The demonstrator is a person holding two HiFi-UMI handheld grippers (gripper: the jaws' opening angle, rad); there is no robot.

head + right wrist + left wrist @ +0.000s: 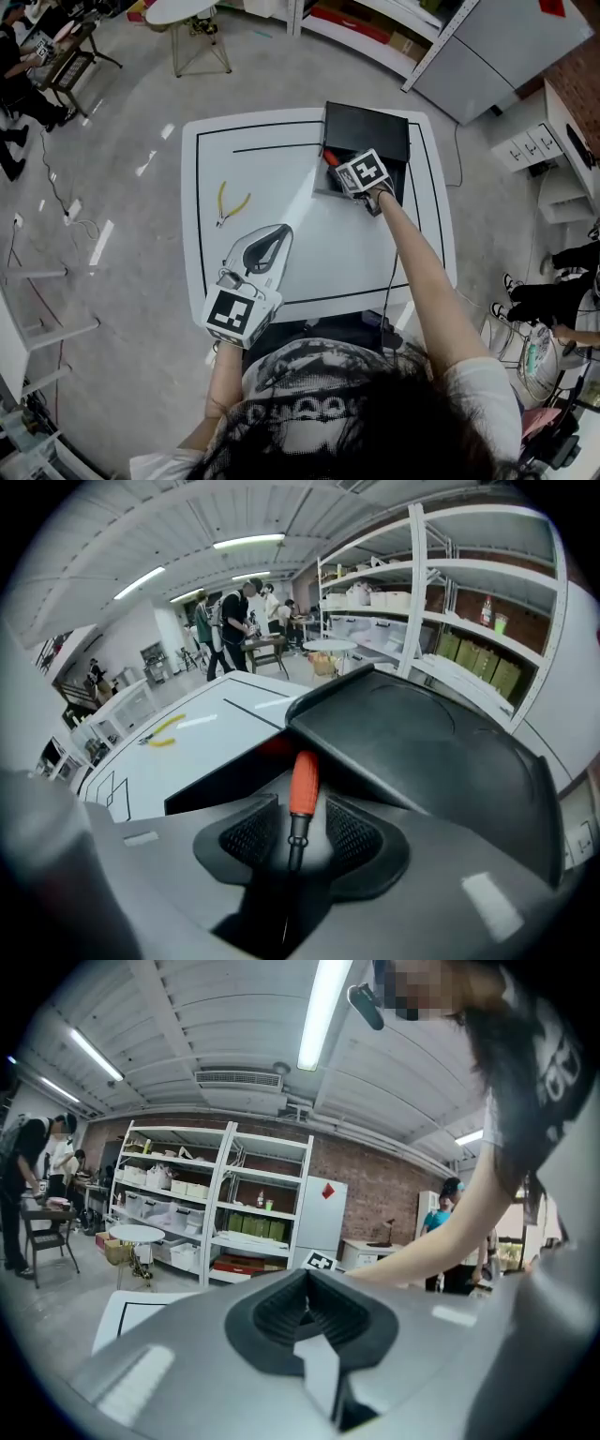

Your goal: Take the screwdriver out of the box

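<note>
Screwdriver (302, 785), orange-handled, lies inside the open black box (422, 752), directly between the right gripper's fingers. A white table (281, 187) carries everything. The black box stands at its far side, with the lid rising beyond the right fingertips. The right gripper (300, 806) dips into it with its fingers spread wide, a gap on either side of the tool and neither pad pressing it. The left gripper (307, 1302) hangs over the table's near part, fingertips together on nothing. Yellow-handled pliers (228, 204) lie off to the left of those fingertips, apart from them.
</note>
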